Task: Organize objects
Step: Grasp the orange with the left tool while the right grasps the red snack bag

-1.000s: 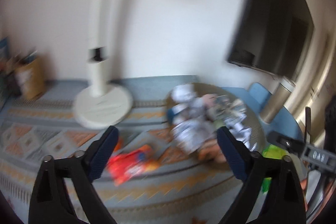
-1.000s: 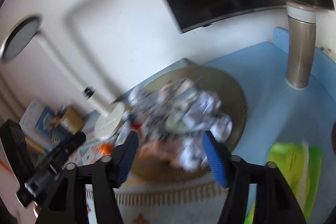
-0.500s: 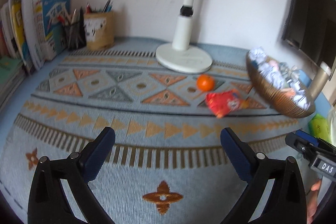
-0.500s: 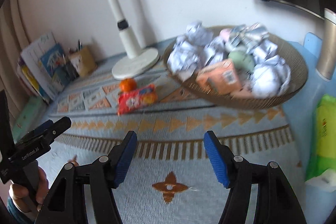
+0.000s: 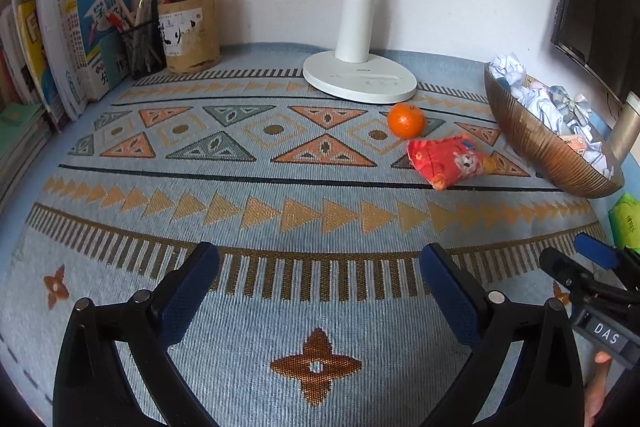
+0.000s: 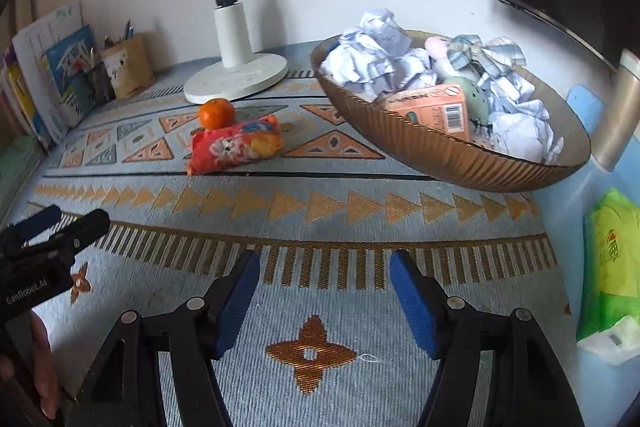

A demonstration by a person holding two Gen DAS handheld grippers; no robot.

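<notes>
Your left gripper (image 5: 318,273) gapes wide, your right gripper (image 6: 324,285) half-spread, both empty; orange (image 6: 217,113) and red snack packet (image 6: 235,143) lie ahead, bowl (image 6: 448,151) beyond right.

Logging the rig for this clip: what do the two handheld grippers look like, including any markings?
Both are matte black, with two angled fingers carrying blue ribbed pads and round silver pivot pins. The left gripper shows white "GenRobot.AI" lettering on its body in the right wrist view. The right gripper carries a small black plate reading "DAS" in the left wrist view. No cables or sleeves are visible; only bare fingertips show at the frame edges.
</notes>
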